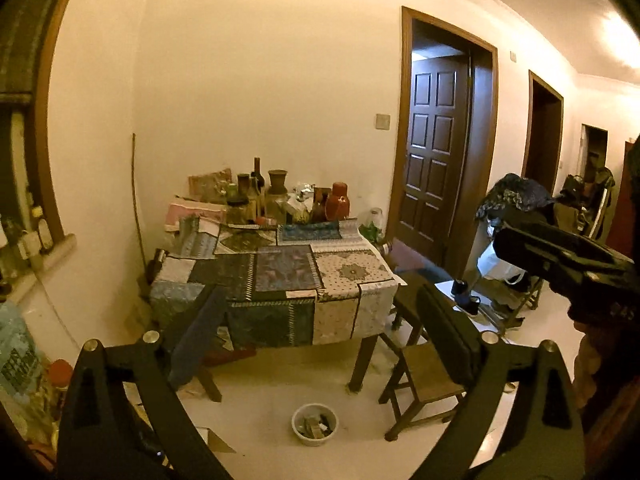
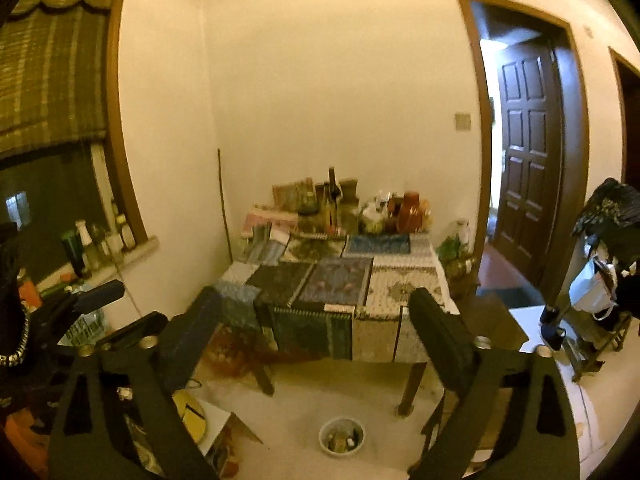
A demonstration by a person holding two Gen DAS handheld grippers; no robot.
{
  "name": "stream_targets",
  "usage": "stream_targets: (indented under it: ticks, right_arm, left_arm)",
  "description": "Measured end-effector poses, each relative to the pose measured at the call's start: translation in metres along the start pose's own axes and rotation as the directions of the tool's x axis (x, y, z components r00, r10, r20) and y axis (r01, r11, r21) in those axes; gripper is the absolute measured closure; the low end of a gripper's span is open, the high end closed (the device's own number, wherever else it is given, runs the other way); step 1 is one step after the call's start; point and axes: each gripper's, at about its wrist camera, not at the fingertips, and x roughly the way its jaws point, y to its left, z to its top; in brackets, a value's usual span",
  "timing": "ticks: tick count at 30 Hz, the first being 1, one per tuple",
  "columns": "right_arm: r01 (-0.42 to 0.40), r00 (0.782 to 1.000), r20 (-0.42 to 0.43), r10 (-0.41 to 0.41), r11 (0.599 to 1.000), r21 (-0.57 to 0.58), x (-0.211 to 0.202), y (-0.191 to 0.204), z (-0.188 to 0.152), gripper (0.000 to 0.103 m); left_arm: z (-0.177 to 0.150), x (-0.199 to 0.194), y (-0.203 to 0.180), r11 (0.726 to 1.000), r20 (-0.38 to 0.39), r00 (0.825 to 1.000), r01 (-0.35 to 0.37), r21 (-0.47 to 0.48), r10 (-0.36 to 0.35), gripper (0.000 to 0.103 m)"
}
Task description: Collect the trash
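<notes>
Left wrist view: the left gripper [image 1: 316, 320] is seen raised above the floor with its jaws spread wide and nothing between them; the right gripper [image 1: 560, 256] shows at the right edge.
Right wrist view: the right gripper [image 2: 316, 328] is likewise held with jaws wide and empty.
Trash: scraps are gathered in a small white bowl [image 1: 315, 424] on the floor, just in front of the surface [image 1: 280, 276] with the patchwork cloth; the same bowl [image 2: 341, 436] is seen low in the right view.
Step in hand: a next piece of trash is judged to be sought, or the task is near done; which cannot be told.
Doing it well: a piece should be approached from above with the jaws kept wide until they straddle it, and dropped over the bowl's middle.
Edges: the front legs of the surface and a wooden stool [image 1: 424, 376] stand close beside the bowl.
Open room: bare floor lies in front of the bowl; clutter [image 2: 192, 412] crowds the left side.
</notes>
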Motion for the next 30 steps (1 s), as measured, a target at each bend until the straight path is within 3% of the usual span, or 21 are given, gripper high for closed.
stream_targets:
  ticks: [10,30]
  right_arm:
    - [0.03,1.0,-0.006,-0.03,0.999,-0.033,-0.027,0.017,-0.011,0.005]
    - [0.027,0.998,-0.047,-0.029,0.999,-0.043,-0.038,0.021,-0.02,0.005]
  left_arm:
    - [-0.009,-0.031,0.0,1.0,0.01,1.0,0.003,0.003,-0.003,0.007]
    - [-0.013,-0.028,0.001,1.0,-0.02,1.0,0.0,-0.022,0.0,0.006]
